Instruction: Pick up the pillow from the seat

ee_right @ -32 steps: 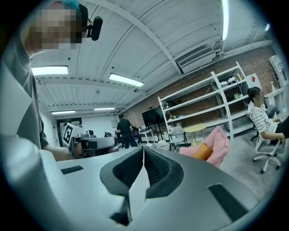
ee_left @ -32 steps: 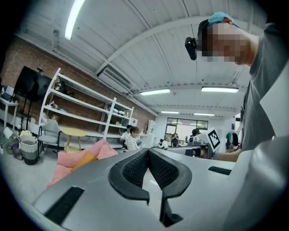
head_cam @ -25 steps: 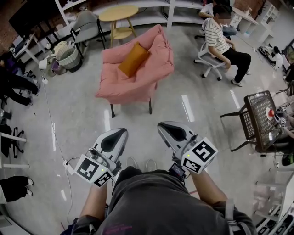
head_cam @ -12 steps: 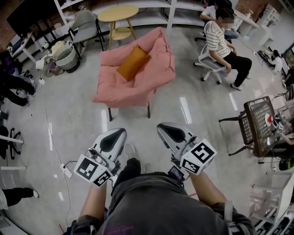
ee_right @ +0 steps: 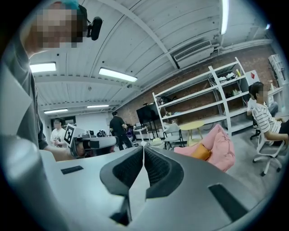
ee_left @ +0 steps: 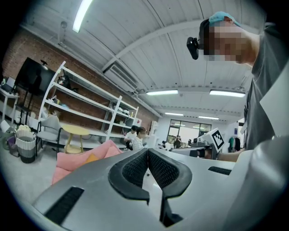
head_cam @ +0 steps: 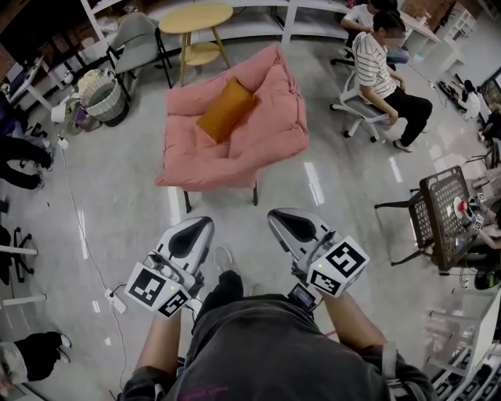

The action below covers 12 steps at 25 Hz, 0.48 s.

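Note:
An orange pillow [head_cam: 227,110] lies tilted on the seat of a pink cushioned armchair [head_cam: 235,149] in the middle of the floor ahead. It also shows small in the right gripper view as an orange pillow [ee_right: 201,152] against the pink chair [ee_right: 216,149], and as an orange patch [ee_left: 92,158] in the left gripper view. My left gripper [head_cam: 202,223] and right gripper [head_cam: 274,213] are held side by side in front of me, well short of the chair. Both are shut with nothing between the jaws.
A round yellow side table [head_cam: 196,19] and a grey chair [head_cam: 137,39] stand behind the armchair, with a wicker basket [head_cam: 102,94] to its left. A person sits on an office chair [head_cam: 364,102] at the right. A black mesh chair [head_cam: 438,211] is at right; white shelving lines the back.
The armchair and pillow appear larger and nearer than before as I move toward them. Both grippers stay shut and keep their places in front of me.

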### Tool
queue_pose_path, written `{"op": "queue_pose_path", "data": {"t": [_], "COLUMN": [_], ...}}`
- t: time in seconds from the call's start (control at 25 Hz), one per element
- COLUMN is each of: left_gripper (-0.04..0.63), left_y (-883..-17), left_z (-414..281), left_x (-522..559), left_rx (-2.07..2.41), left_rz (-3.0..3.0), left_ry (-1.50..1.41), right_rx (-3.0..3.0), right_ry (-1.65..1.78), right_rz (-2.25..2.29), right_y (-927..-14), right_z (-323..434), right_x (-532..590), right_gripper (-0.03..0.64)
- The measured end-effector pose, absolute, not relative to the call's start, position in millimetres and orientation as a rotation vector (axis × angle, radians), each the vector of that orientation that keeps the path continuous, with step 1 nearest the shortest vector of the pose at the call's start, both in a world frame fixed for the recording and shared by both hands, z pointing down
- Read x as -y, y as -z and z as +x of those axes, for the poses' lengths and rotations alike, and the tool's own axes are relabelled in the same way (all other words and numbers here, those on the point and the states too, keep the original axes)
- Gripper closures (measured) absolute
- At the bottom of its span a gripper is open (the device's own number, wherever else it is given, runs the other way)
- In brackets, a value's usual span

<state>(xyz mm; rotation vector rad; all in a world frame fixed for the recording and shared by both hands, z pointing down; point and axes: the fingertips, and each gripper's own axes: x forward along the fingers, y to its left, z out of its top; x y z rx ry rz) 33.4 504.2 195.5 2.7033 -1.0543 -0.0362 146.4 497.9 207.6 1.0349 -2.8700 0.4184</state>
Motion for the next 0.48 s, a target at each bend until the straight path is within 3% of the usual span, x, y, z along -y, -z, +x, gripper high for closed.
{"op": "queue_pose_path", "data": {"t": [0.48], "left_gripper": [0.583], "left_y": [-204], "left_z": [-23], "left_x": [-408], "left_rx": [1.001], "left_rz": [2.698], "left_ry": [0.022], "right_rx": [2.818], "right_ry": [-0.457], "right_rz": [1.094], "right_y": [-214], "right_z": [93], "right_x": [-405], "right_gripper": [0.600]}}
